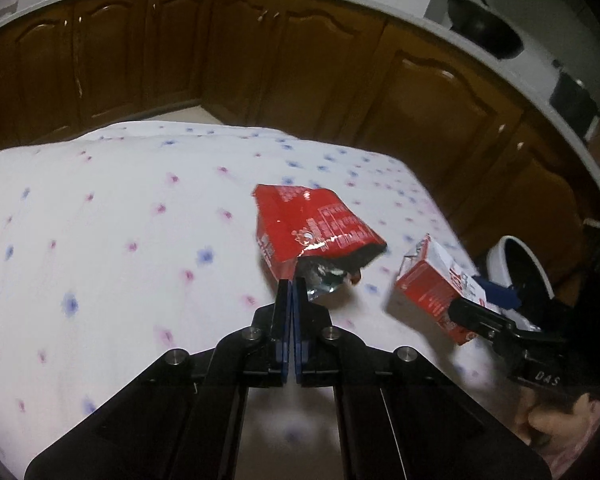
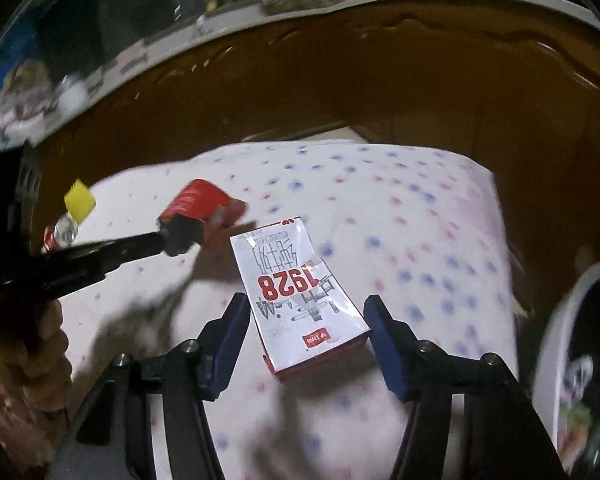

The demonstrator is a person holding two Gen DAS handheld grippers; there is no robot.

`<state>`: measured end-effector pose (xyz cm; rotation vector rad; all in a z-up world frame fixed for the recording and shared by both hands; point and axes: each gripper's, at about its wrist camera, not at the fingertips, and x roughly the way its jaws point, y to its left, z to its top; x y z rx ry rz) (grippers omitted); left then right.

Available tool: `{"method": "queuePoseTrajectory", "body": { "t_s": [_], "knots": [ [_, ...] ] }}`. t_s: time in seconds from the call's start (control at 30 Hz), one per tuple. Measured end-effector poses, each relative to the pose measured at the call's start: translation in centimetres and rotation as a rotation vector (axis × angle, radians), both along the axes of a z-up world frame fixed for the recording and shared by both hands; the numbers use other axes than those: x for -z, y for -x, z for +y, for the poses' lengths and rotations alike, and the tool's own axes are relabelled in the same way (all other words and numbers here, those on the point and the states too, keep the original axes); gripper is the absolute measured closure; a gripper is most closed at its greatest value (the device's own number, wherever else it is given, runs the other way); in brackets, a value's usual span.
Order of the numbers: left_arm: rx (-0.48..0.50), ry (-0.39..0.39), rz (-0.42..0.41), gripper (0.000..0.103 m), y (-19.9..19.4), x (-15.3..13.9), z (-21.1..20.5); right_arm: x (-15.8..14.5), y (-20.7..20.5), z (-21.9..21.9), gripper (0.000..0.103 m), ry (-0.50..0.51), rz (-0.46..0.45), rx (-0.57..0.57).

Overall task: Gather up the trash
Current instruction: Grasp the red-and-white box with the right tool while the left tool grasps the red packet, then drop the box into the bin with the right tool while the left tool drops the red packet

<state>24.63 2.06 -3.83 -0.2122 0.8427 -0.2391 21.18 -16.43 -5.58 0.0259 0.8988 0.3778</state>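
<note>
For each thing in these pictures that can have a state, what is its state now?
Left gripper: fingers shut on the red snack bag.
Red snack bag: torn open, lifted above the tablecloth.
Right gripper: fingers open on both sides of the milk carton, not closed.
Milk carton: tilted between the fingers; contact cannot be told.
Trash bin: open, some trash inside.
Tablecloth: spread over the table.

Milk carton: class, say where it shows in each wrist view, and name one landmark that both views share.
Left wrist view: the milk carton is at lower right, by the right gripper.
Right wrist view: the carton is at centre, between the open fingers.
Shared landmark: the white bin at the right edge.
</note>
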Motion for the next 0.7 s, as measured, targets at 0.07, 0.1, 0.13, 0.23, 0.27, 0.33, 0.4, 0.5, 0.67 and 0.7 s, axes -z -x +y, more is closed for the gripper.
{"method": "queuePoseTrajectory", "body": {
  "t_s": [0.07, 0.1, 0.13, 0.23, 0.27, 0.33, 0.4, 0.5, 0.67, 0.7],
  "knots": [
    [0.005, 0.022, -0.014, 0.102, 1.5, -0.6, -0.3, -0.5, 1.5, -1.4, 0.043, -0.053, -0.002, 0.038],
    [0.008, 0.035, -0.020, 0.102, 2.3, -0.8, -0.4, -0.6, 2.1, -1.9, 0.044, -0.066, -0.005, 0.053],
    [0.012, 0.046, -0.024, 0.102, 2.7, -1.0, -0.4, -0.8, 2.8, -2.4, 0.044, -0.080, -0.009, 0.067],
    [0.028, 0.079, -0.037, 0.103, 4.4, -1.8, -1.0, -1.5, 5.4, -4.2, 0.044, -0.131, -0.024, 0.110],
    [0.034, 0.081, -0.041, 0.103, 4.9, -2.0, -1.3, -1.7, 6.1, -4.6, 0.044, -0.143, -0.028, 0.123],
    [0.050, 0.092, -0.050, 0.103, 5.8, -2.5, -2.0, -1.9, 7.0, -5.2, 0.044, -0.162, -0.032, 0.141],
    [0.066, 0.096, -0.054, 0.103, 6.4, -2.7, -2.7, -2.0, 8.3, -6.0, 0.044, -0.175, -0.035, 0.166],
    [0.097, 0.090, -0.056, 0.103, 7.0, -3.1, -4.0, -2.0, 10.1, -7.4, 0.044, -0.191, -0.044, 0.202],
    [0.150, 0.077, -0.064, 0.103, 7.8, -3.6, -6.9, -2.4, 11.7, -9.0, 0.045, -0.193, -0.057, 0.245],
    [0.161, 0.072, -0.070, 0.103, 8.0, -3.7, -7.5, -2.5, 11.9, -9.3, 0.045, -0.193, -0.060, 0.253]
  ]
}}
